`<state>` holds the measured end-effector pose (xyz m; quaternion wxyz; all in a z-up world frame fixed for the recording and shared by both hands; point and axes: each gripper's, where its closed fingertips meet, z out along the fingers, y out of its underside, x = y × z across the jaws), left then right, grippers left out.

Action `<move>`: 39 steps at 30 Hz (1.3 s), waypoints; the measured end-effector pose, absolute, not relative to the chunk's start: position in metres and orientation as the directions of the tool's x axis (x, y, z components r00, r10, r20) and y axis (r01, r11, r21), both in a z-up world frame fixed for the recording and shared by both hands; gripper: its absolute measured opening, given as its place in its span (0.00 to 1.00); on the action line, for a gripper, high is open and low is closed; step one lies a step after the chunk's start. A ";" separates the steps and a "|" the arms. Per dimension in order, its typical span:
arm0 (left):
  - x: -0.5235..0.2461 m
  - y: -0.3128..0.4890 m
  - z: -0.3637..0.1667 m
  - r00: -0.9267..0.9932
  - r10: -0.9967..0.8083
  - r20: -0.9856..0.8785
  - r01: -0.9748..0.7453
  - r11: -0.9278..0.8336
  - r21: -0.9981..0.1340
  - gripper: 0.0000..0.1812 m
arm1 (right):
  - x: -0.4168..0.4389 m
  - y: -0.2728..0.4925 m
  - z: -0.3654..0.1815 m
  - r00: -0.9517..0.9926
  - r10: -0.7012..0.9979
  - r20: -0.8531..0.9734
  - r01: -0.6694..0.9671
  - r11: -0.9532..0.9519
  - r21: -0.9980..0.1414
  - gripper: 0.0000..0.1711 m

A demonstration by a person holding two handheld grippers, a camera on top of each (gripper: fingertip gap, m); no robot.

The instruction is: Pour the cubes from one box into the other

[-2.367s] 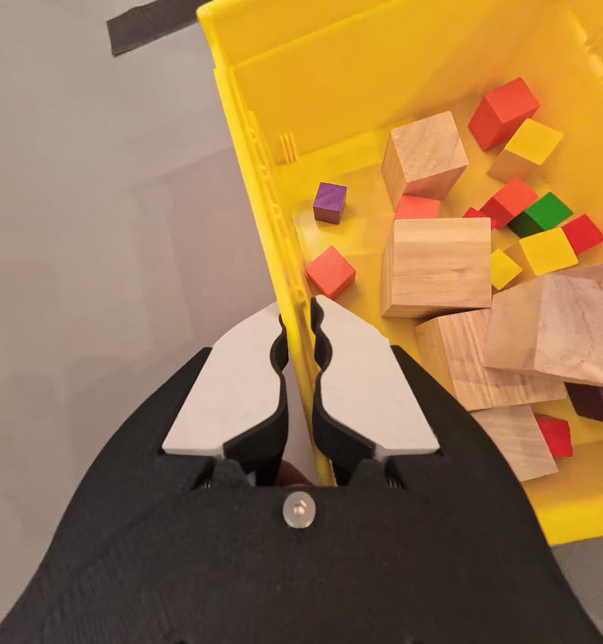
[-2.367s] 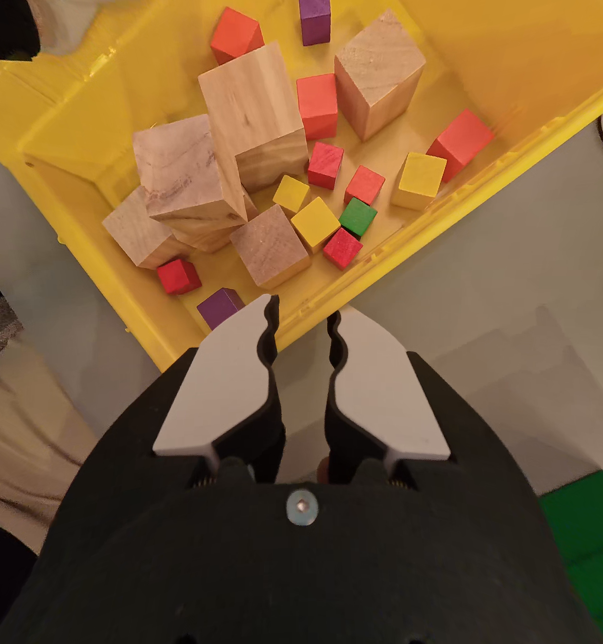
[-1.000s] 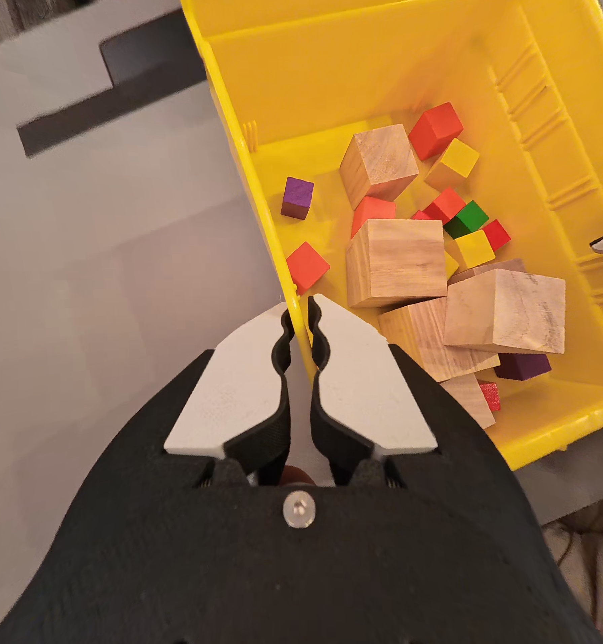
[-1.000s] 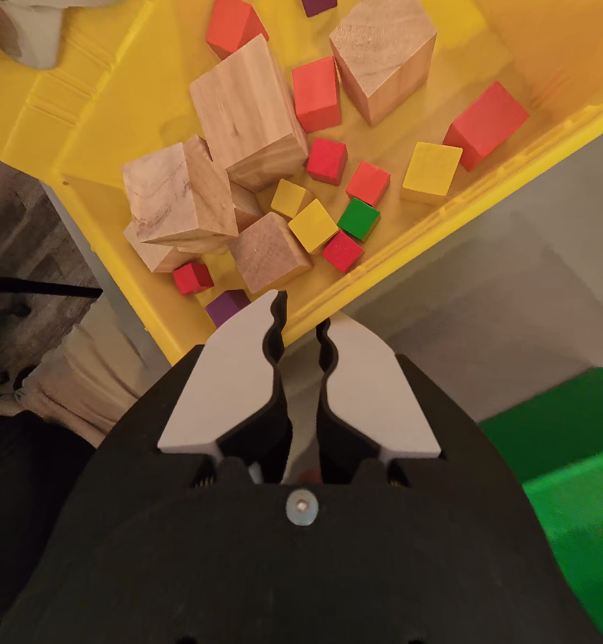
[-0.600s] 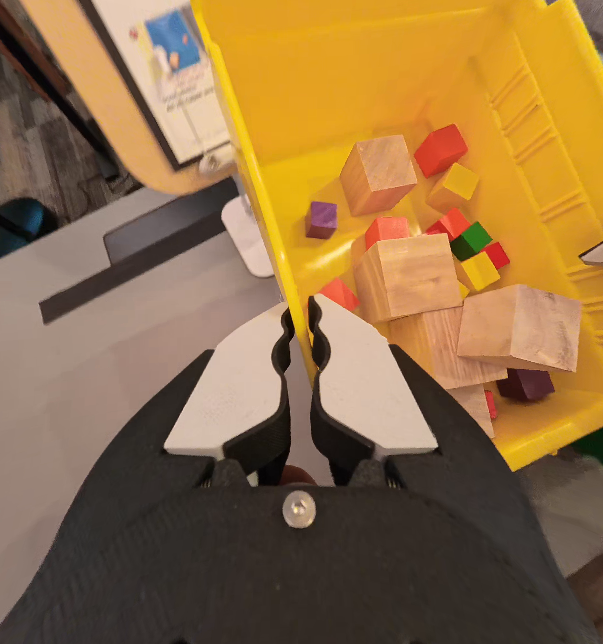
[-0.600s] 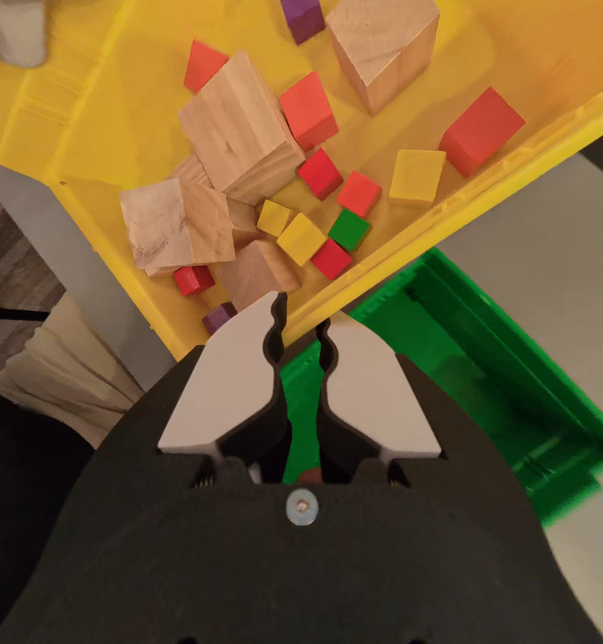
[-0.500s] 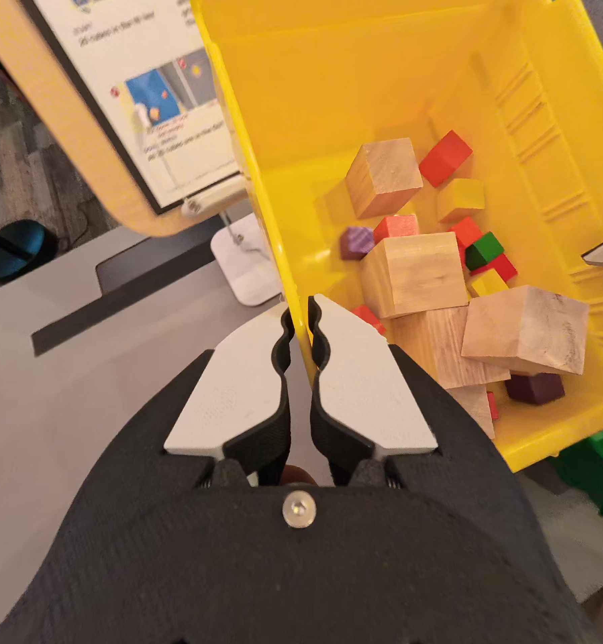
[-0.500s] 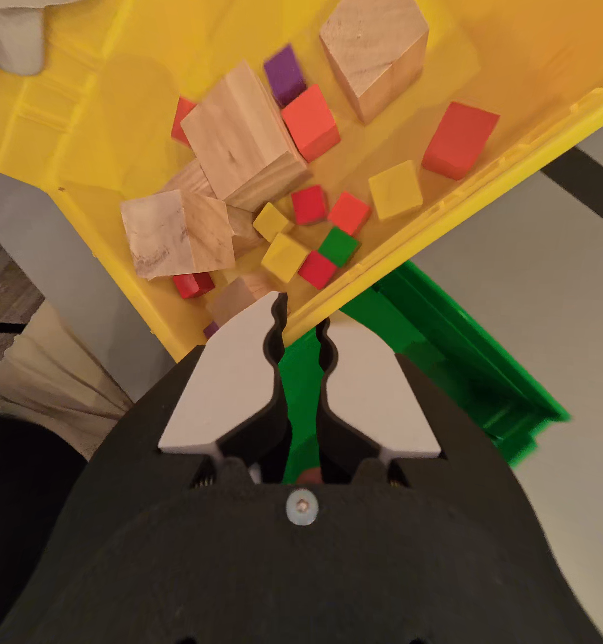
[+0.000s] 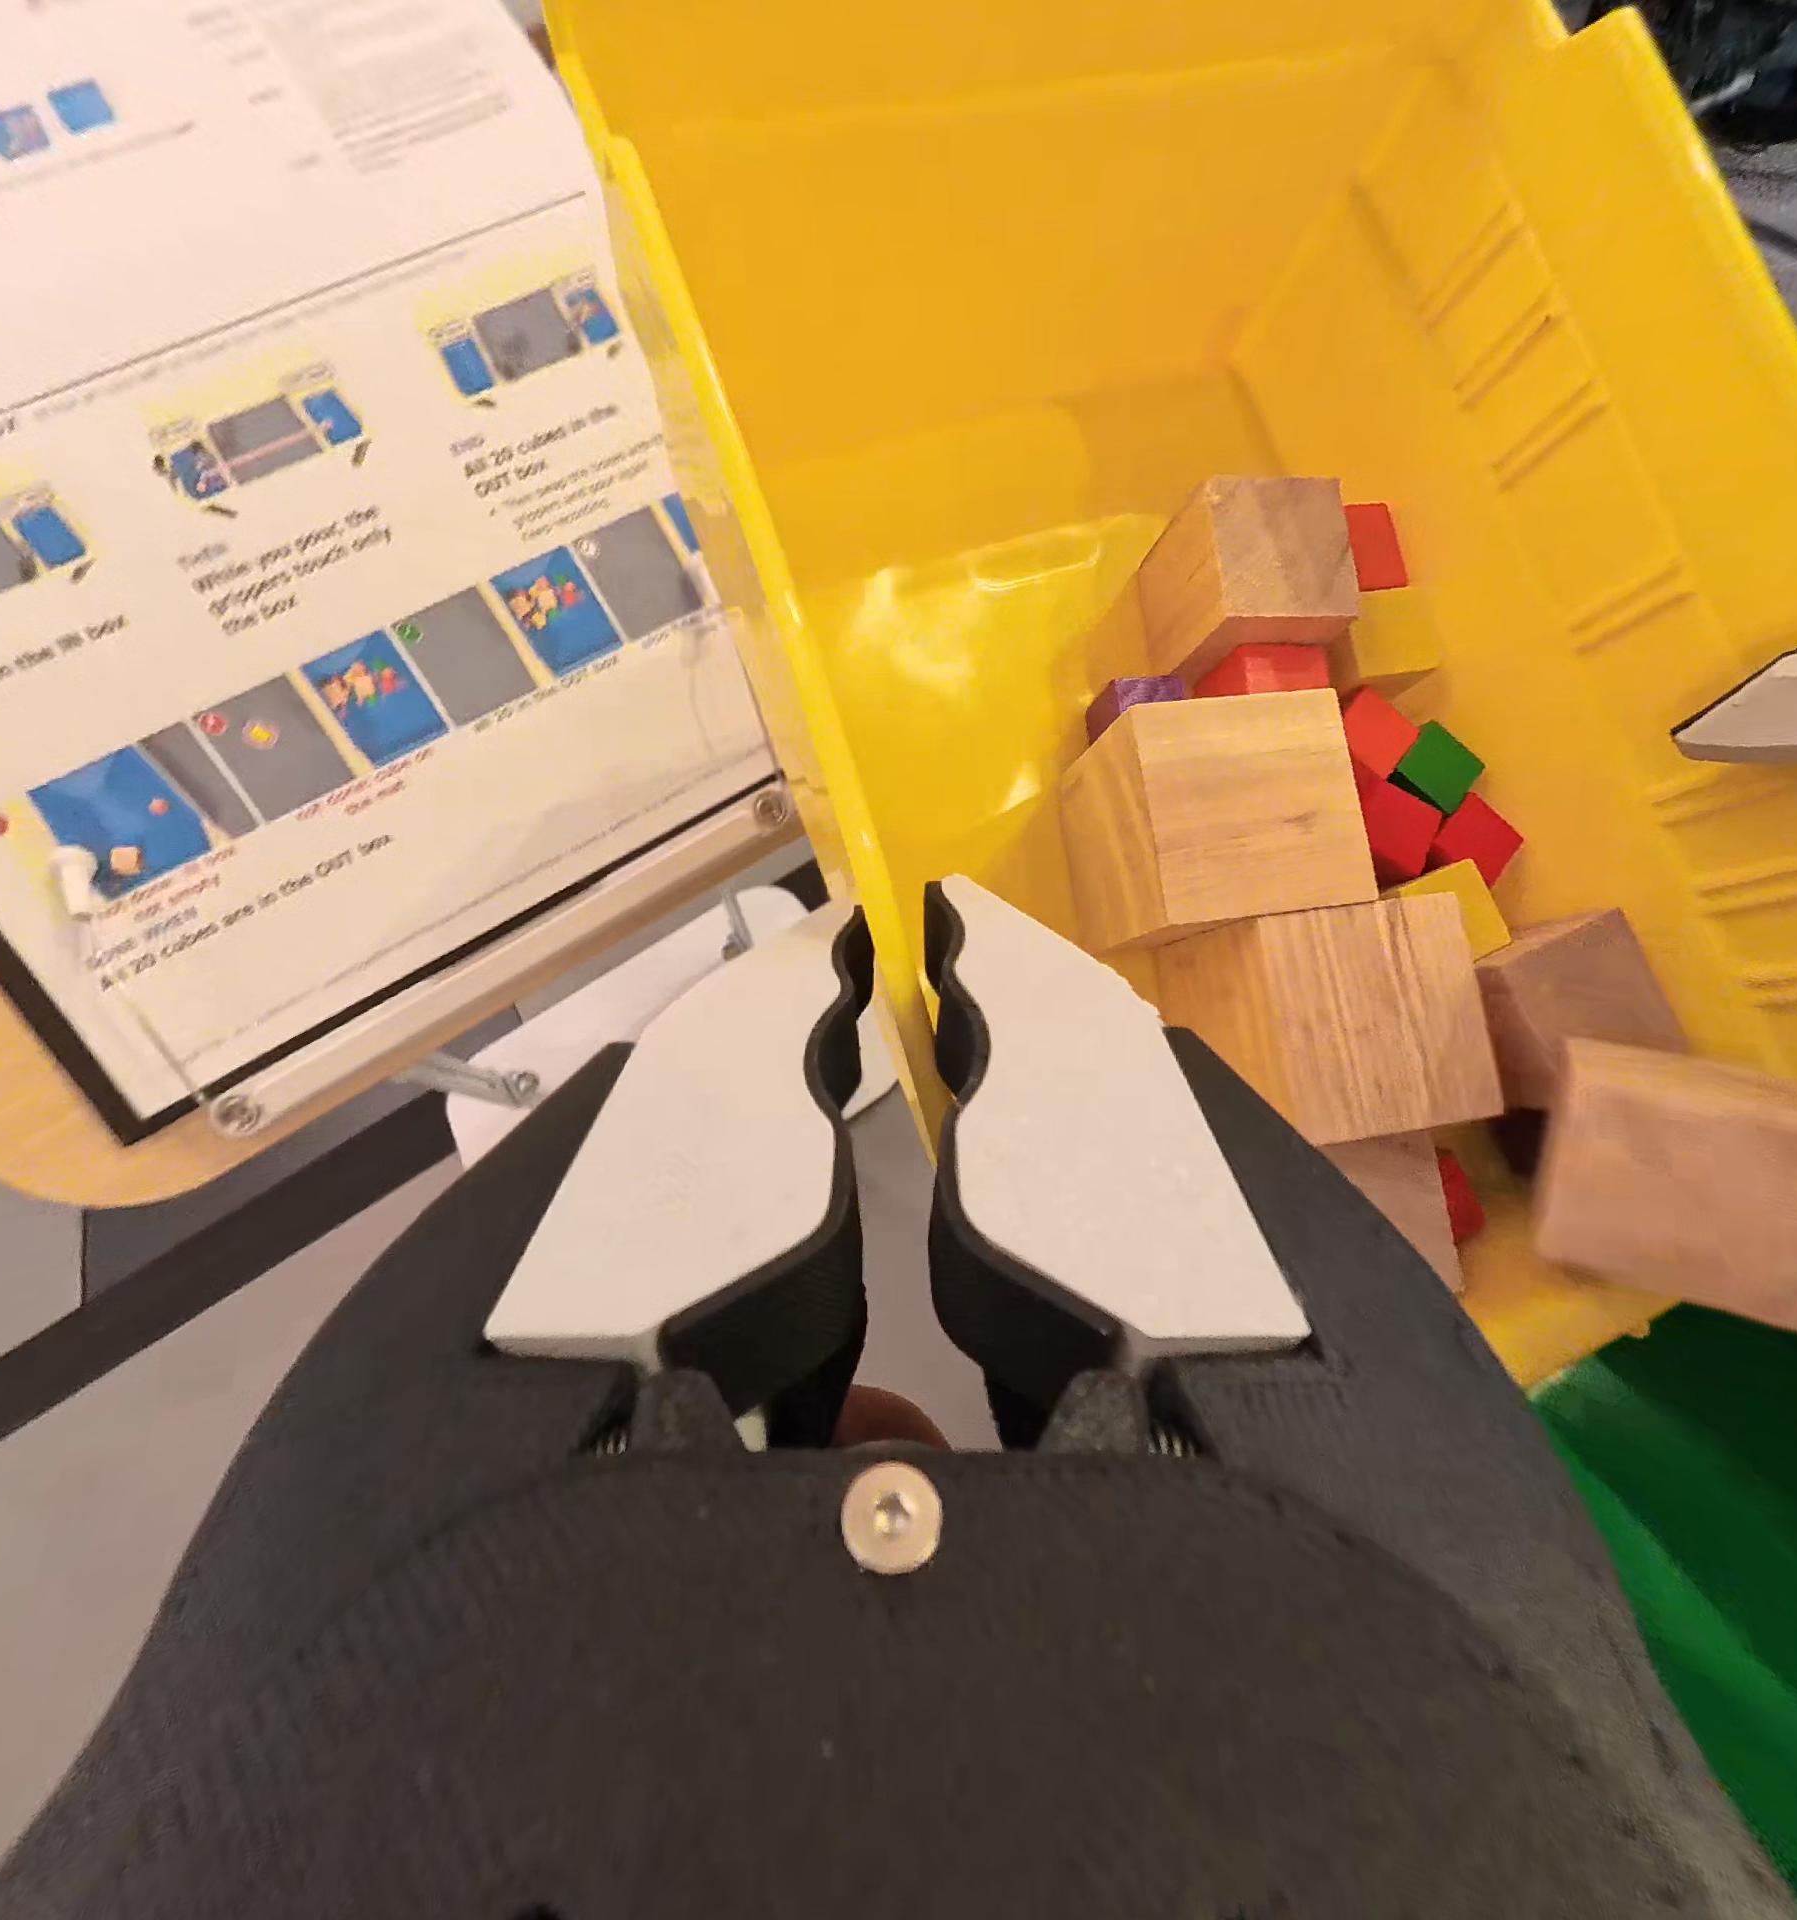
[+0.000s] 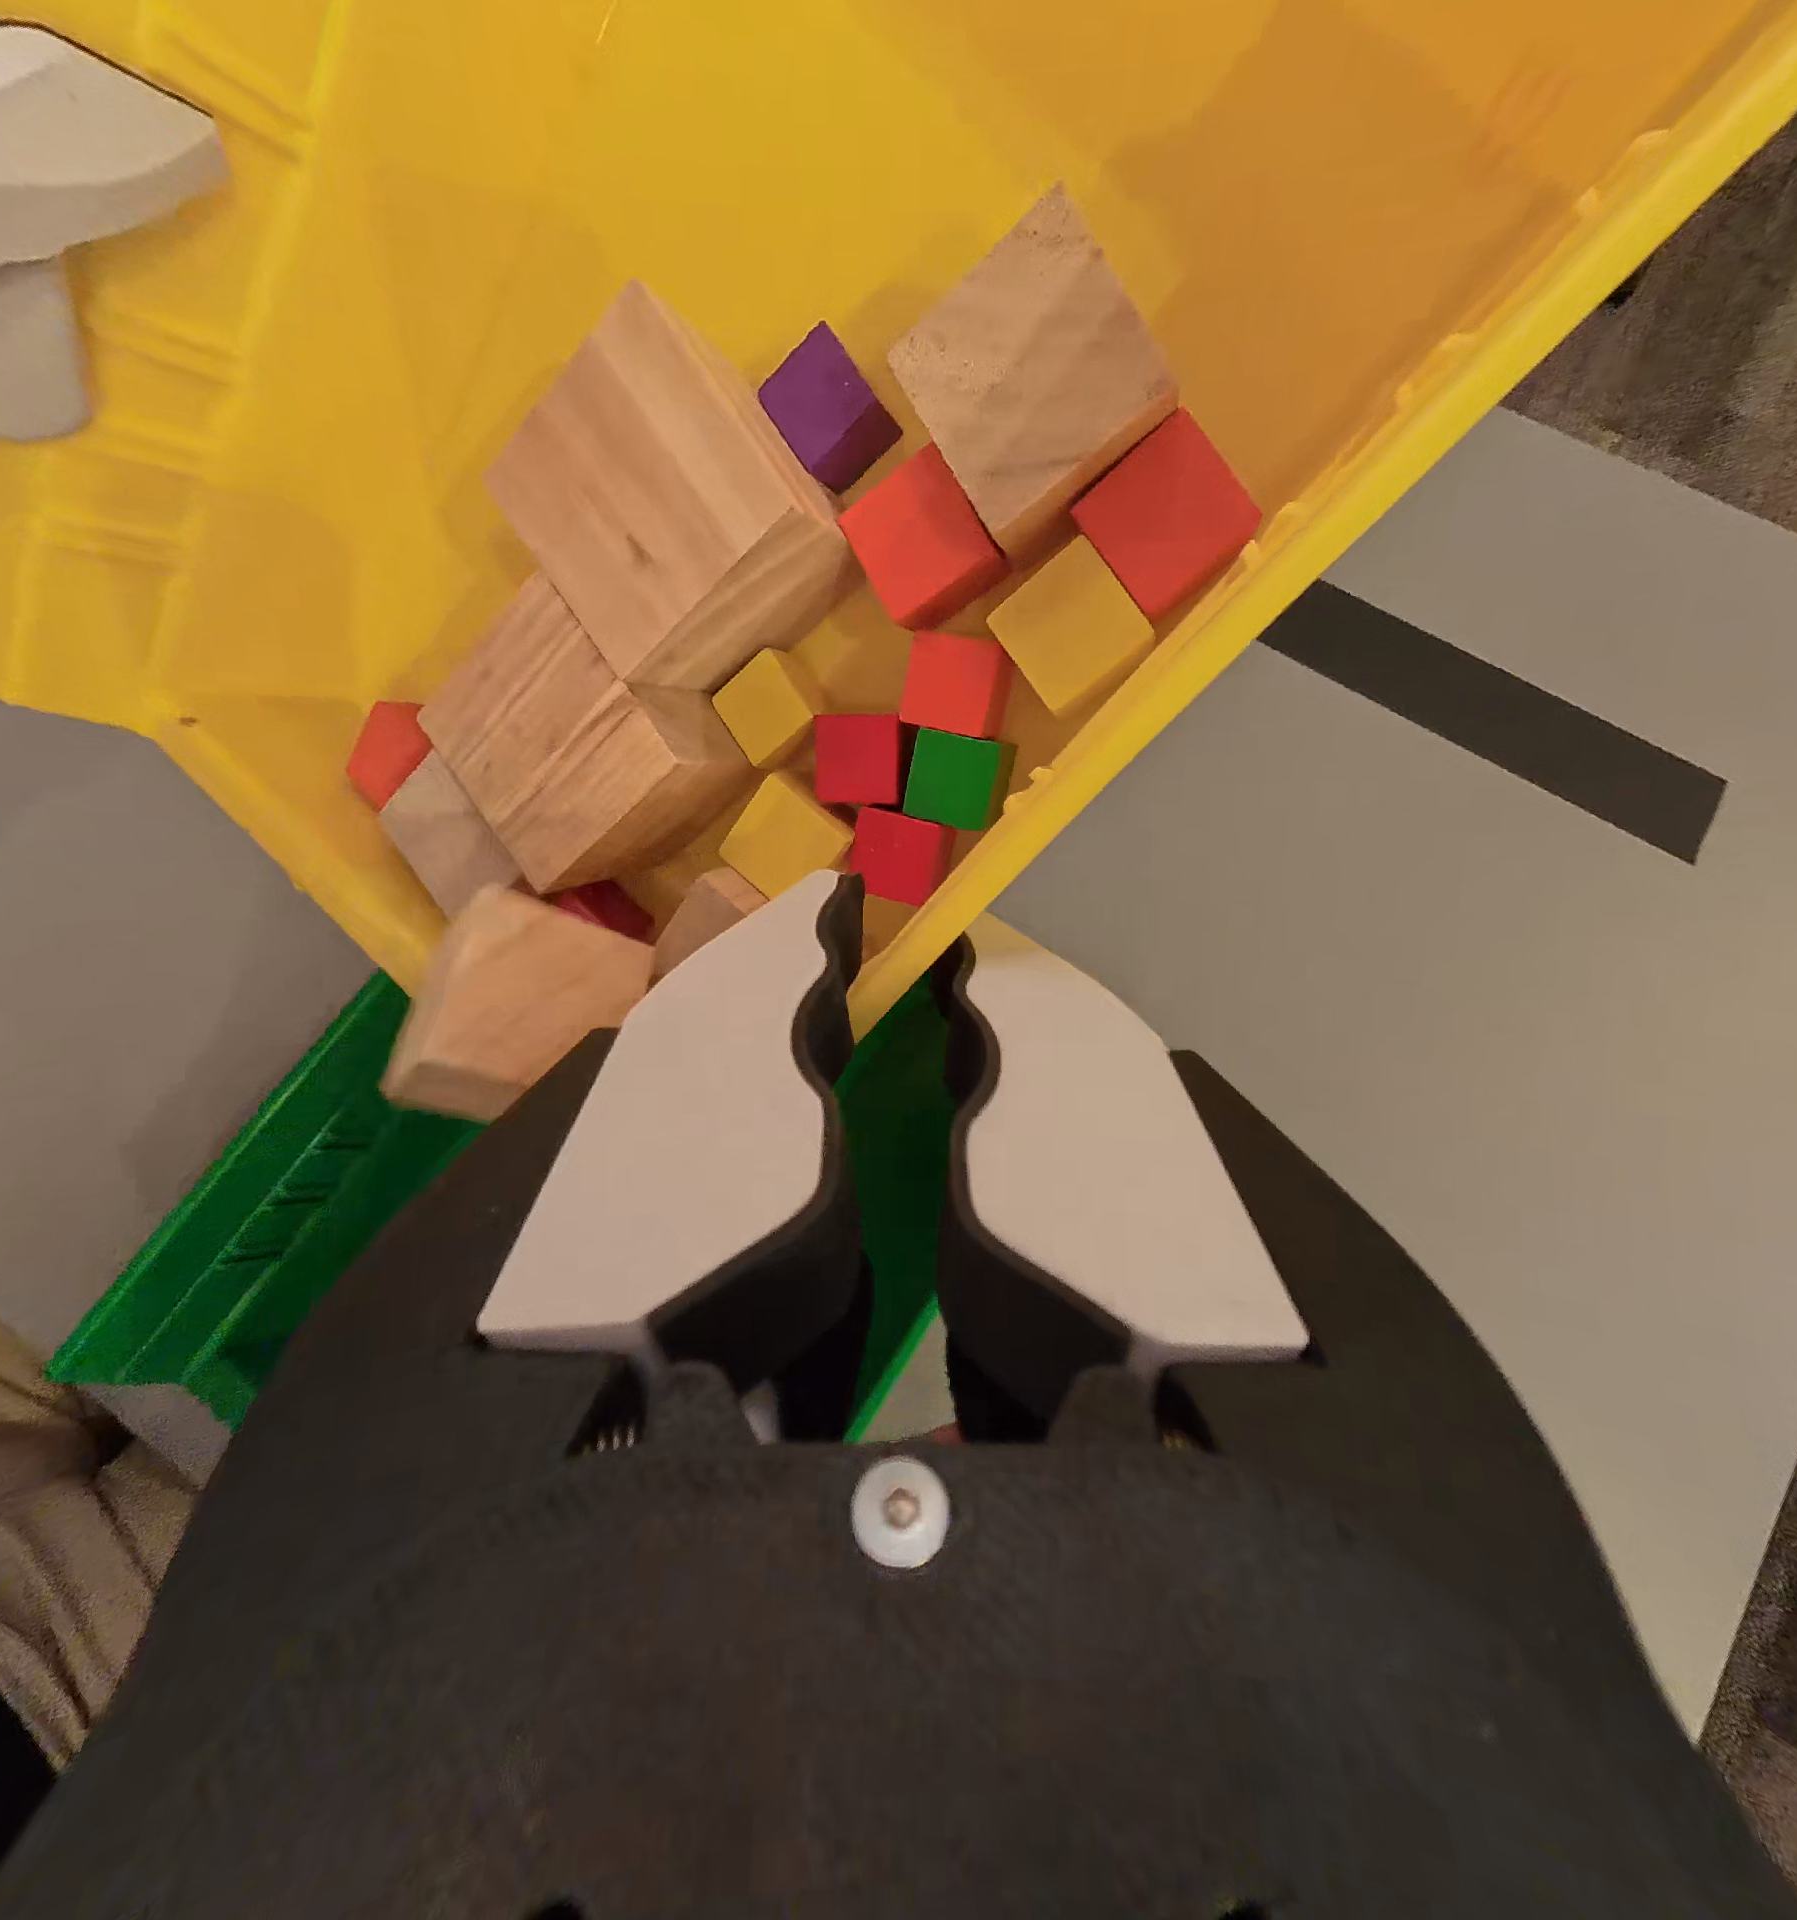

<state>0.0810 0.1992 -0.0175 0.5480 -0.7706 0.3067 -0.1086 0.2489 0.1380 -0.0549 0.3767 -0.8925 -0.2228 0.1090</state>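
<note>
A yellow box (image 9: 1029, 312) is held tilted in the air. My left gripper (image 9: 899, 914) is shut on its left wall. My right gripper (image 10: 899, 914) is shut on its opposite wall (image 10: 1289, 540). Several wooden and coloured cubes (image 9: 1289, 831) are piled in the box's low corner (image 10: 686, 644). One large wooden cube (image 9: 1694, 1184) is tipping over the low rim; it also shows in the right wrist view (image 10: 509, 1008). A green box (image 10: 239, 1236) lies below that corner on the table, also seen in the left wrist view (image 9: 1725, 1558).
An instruction board (image 9: 281, 582) on a white stand stands at the back left. The grey table (image 10: 1445, 987) carries a black strip (image 10: 1496, 717). Beige cloth (image 10: 11, 1507) hangs off the table's near edge.
The yellow box has been lifted and tilted more steeply. The cubes have slid into its low corner and one large wooden cube now goes over the rim above the green box.
</note>
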 end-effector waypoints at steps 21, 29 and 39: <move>0.139 0.215 -0.027 0.751 -0.572 -0.331 -0.344 0.088 -0.935 0.07 | 0.300 0.170 -0.083 0.923 0.382 0.042 0.210 -0.411 -0.887 0.02; 0.144 0.201 -0.009 0.753 -0.549 -0.363 -0.272 0.242 -0.931 0.08 | 0.305 0.169 -0.070 0.931 0.361 0.061 0.171 -0.283 -0.944 0.02; 0.147 0.198 0.002 0.755 -0.515 -0.405 -0.242 0.355 -0.903 0.08 | 0.307 0.174 -0.063 0.934 0.344 0.092 0.160 -0.175 -0.971 0.02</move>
